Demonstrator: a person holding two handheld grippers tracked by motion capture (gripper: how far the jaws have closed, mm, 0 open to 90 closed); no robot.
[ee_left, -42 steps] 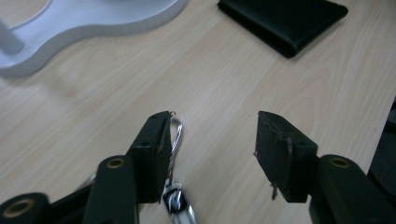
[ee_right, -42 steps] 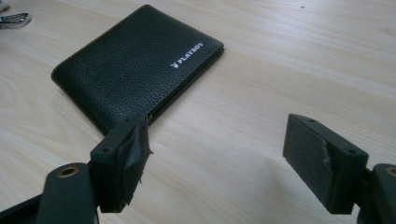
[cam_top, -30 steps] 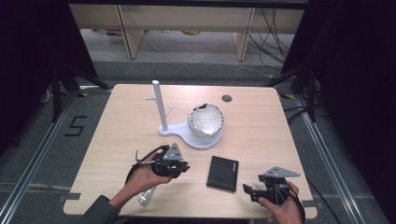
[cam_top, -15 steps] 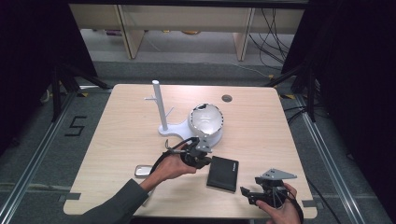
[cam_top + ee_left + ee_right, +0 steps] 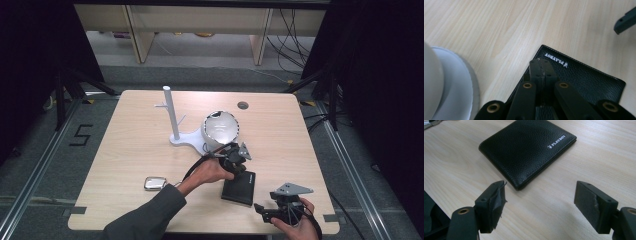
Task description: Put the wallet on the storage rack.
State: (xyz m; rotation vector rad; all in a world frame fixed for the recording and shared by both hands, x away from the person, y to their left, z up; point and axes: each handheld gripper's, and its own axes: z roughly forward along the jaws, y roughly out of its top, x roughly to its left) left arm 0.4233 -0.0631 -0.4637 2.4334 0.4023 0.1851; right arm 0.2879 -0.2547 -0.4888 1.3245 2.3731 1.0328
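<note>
Left gripper [image 5: 542, 67] clenched empty over the wallet's [image 5: 524, 150] far corner; right gripper [image 5: 541, 200] spread wide, bare table [image 5: 130, 150] between it and the wallet's near edge.

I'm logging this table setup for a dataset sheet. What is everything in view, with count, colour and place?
Wallet: one, black leather with white lettering, flat on the table near the front edge, right of centre.
Small case: one, silvery with a pale top, front left of the wallet; what it is I cannot tell.
Stand: one, white, an upright post with short pegs on a flat base, centre of the table.
Round container: one, white and grey, on the stand's base, right of the post.
Table: one, light wood, with a round hole near the far edge.
Left gripper: one, black, jaws shut, over the wallet's far corner.
Right gripper: one, black, jaws open, short of the wallet's near corner.
</note>
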